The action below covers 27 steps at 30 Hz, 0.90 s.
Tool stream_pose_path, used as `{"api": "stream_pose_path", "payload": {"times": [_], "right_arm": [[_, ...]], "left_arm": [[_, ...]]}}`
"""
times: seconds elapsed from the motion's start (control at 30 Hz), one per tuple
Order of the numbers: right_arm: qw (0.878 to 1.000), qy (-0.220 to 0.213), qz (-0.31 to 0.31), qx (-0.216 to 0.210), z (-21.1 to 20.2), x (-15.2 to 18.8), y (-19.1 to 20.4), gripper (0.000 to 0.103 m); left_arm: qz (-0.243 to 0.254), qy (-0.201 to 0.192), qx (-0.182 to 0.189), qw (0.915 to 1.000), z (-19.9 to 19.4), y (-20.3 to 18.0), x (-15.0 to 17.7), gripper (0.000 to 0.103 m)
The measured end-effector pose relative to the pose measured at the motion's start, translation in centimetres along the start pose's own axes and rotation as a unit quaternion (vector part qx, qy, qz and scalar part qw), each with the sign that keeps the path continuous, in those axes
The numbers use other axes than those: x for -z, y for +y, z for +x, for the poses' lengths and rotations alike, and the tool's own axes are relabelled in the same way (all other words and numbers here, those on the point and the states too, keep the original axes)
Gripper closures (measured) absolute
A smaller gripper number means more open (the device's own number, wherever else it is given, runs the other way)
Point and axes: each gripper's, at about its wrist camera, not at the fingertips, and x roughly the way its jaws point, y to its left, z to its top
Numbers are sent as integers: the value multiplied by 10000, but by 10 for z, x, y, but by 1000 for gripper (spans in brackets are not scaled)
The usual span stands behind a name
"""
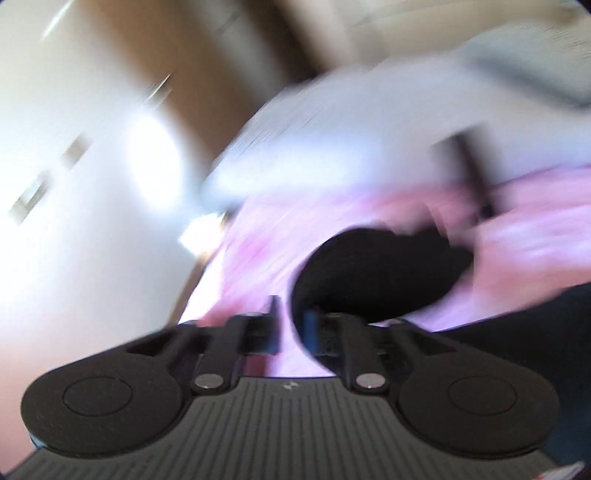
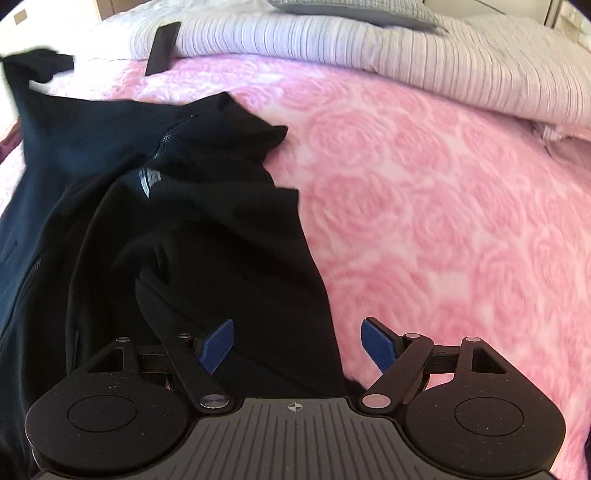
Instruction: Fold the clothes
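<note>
A black zip-up jacket [image 2: 184,206] lies rumpled on a pink rose-patterned blanket [image 2: 424,184]. Its zipper and a small grey logo face up. My right gripper [image 2: 297,343] hangs open over the jacket's right edge, blue pads [image 2: 218,343] wide apart and holding nothing. One jacket sleeve [image 2: 40,62] is raised at the far left. The left wrist view is badly motion-blurred. In it my left gripper [image 1: 291,325] has its fingers drawn close together, and a fold of black fabric [image 1: 369,273] bulges up from the right finger, seemingly pinched.
A white striped quilt [image 2: 332,40] lies across the far side of the bed, with a grey pillow [image 2: 351,11] behind it. A flat black object [image 2: 162,48] leans on the quilt's left end. The left wrist view shows a white wall [image 1: 74,184] and brown woodwork [image 1: 166,44].
</note>
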Motion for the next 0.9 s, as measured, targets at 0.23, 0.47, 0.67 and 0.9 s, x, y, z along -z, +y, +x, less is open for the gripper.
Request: {"api": "stream_pose_path", "payload": {"times": [0.23, 0.47, 0.67, 0.9], "right_arm": [[9981, 46, 575, 201, 11, -22, 15, 24], [9976, -334, 552, -239, 53, -96, 13, 24], [9968, -242, 94, -758, 140, -167, 14, 24], [9956, -391, -226, -825, 168, -219, 17, 81]], "left_arm": [[756, 118, 1245, 9893, 11, -81, 45, 67], [1606, -385, 3636, 9168, 29, -238, 16, 59], [2414, 136, 4808, 8428, 61, -332, 1, 58], [2792, -83, 4813, 8309, 58, -340, 18, 103]]}}
